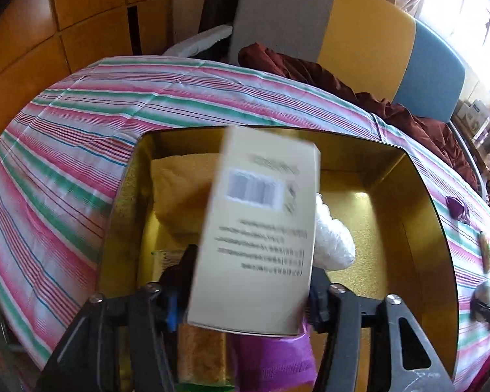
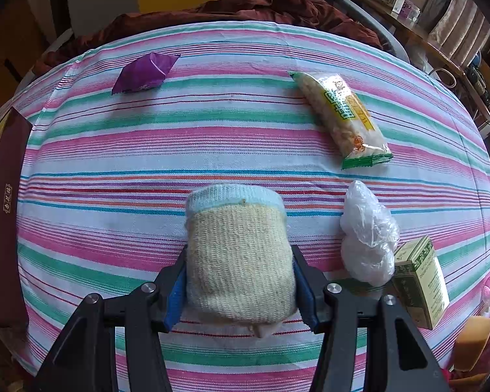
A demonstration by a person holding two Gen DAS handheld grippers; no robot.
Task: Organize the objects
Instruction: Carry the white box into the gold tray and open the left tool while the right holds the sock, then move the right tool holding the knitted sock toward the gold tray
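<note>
1. We see the left gripper [image 1: 253, 263] pointing down over an open gold box [image 1: 421, 228] that stands on the striped cloth [image 1: 81, 163].
2. A beige carton [image 1: 261, 228] with a barcode is between its jaws, above the gold box and blurred. The blue pad on the left side seems apart from the carton, so we read this gripper as released.
3. Inside the gold box lie a yellow cloth [image 1: 179, 189], a white plastic bag [image 1: 333, 241] and a purple item [image 1: 274, 359].
4. The right gripper [image 2: 240, 281] is clenched on a cream knitted sock [image 2: 238, 254] with a light blue cuff; both pads press its sides, just over the cloth.
5. On the cloth near it are a clear plastic bag [image 2: 367, 235] and a green carton [image 2: 421, 281]. Farther away are a snack packet [image 2: 343, 117] and a purple wrapper [image 2: 143, 73].
</note>
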